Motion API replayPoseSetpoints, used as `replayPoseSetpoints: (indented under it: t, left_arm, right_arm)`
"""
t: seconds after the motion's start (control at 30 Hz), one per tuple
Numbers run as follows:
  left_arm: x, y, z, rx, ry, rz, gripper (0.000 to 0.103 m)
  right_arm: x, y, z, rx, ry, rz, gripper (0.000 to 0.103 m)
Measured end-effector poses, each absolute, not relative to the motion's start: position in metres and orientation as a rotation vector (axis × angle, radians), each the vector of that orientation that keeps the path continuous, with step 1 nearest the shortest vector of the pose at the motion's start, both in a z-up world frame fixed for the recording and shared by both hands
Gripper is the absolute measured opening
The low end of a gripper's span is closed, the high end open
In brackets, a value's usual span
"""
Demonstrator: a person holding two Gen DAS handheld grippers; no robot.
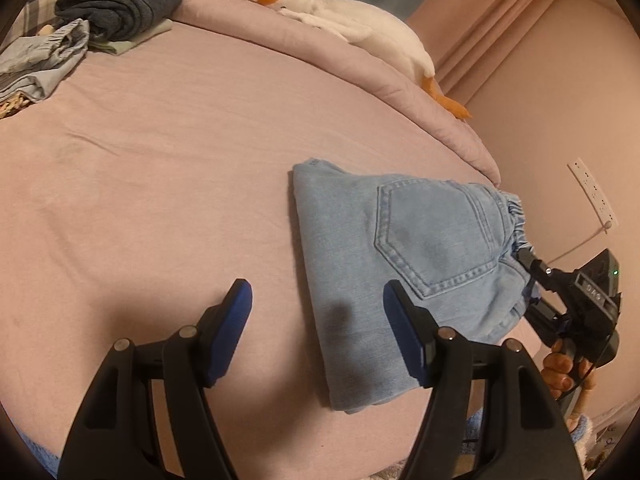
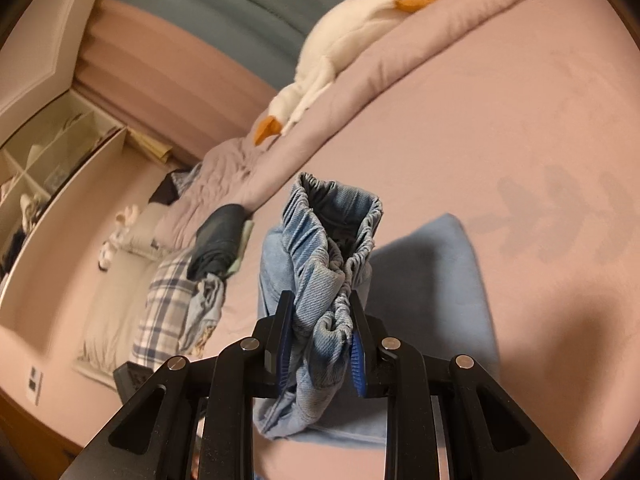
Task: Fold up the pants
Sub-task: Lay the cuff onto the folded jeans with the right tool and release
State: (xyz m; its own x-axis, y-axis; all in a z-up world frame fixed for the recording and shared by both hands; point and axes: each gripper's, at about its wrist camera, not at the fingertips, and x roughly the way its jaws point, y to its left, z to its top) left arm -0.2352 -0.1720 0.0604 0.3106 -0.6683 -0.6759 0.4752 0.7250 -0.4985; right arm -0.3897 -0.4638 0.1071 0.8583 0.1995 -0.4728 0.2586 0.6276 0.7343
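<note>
Light blue jeans (image 1: pixel 400 240) lie folded on the pink bed sheet (image 1: pixel 160 180), back pocket up. My right gripper (image 2: pixel 320 300) is shut on their bunched elastic waistband (image 2: pixel 332 236) and holds that end lifted off the sheet, while the rest of the jeans (image 2: pixel 436 280) stays flat. In the left wrist view the right gripper (image 1: pixel 530 264) shows at the waistband end, with a hand on its handle. My left gripper (image 1: pixel 318 300) hovers open over the jeans' near edge. One of its blue pads (image 1: pixel 236 312) is over bare sheet, and nothing is between the jaws.
A white plush goose (image 1: pixel 352 16) lies on the rolled pink duvet (image 1: pixel 280 36) along the far side. A pile of folded clothes (image 1: pixel 116 4) sits at the far left corner. A wall socket (image 1: pixel 594 192) is on the right. Open shelves (image 2: pixel 44 168) stand beyond the bed.
</note>
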Motion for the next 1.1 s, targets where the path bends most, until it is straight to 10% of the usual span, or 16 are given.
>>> replayPoseSetpoints:
  t: [1.1]
  left_arm:
    - [-0.237,-0.212,0.046,-0.093,1.030,-0.789,0.068]
  right_arm:
    - [-0.404,-0.484,0.066,0.791,0.729,-0.206,0.030]
